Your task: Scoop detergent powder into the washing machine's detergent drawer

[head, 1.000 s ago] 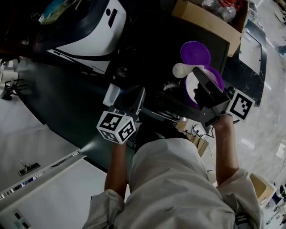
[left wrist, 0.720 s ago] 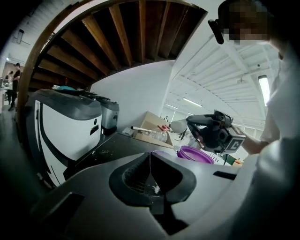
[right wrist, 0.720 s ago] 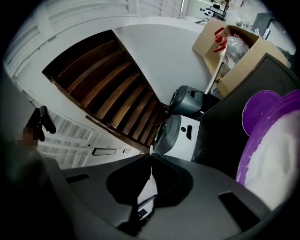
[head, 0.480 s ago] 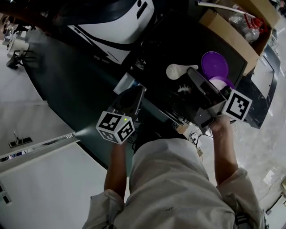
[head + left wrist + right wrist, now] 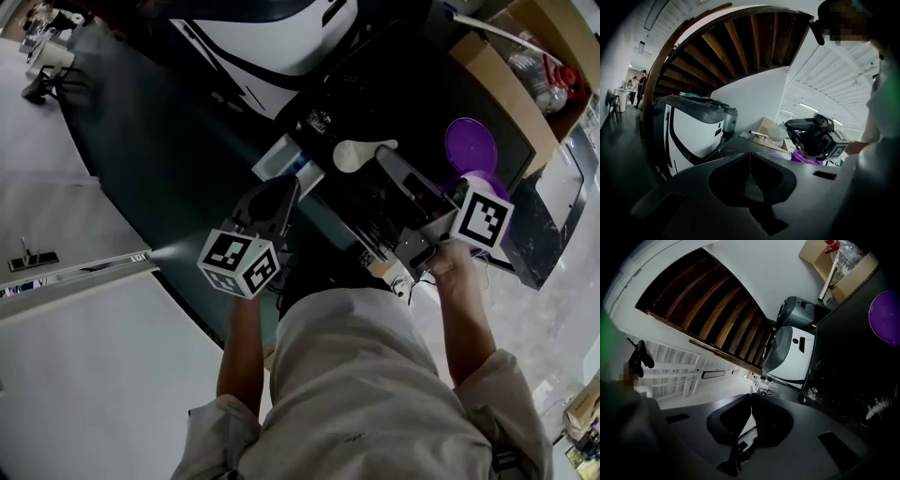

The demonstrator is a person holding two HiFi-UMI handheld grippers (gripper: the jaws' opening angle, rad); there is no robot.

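Scoop (image 5: 354, 155), bowl leftward, long axis crosswise, gripped by right claw (image 5: 386, 161); left claw (image 5: 287, 187) closed, empty.

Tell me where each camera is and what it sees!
Head view: on the person's head, looking steeply down at the black top; shows torso, arms, left gripper, right gripper with scoop.
Left gripper view: on that gripper, looking along its shut jaws at the white machine; shirt at right.
Right gripper view: on that gripper, looking past its jaws over the black top to the purple lid; person dim at left.
Shared: all three see the white machine; head and right gripper views share the lid.
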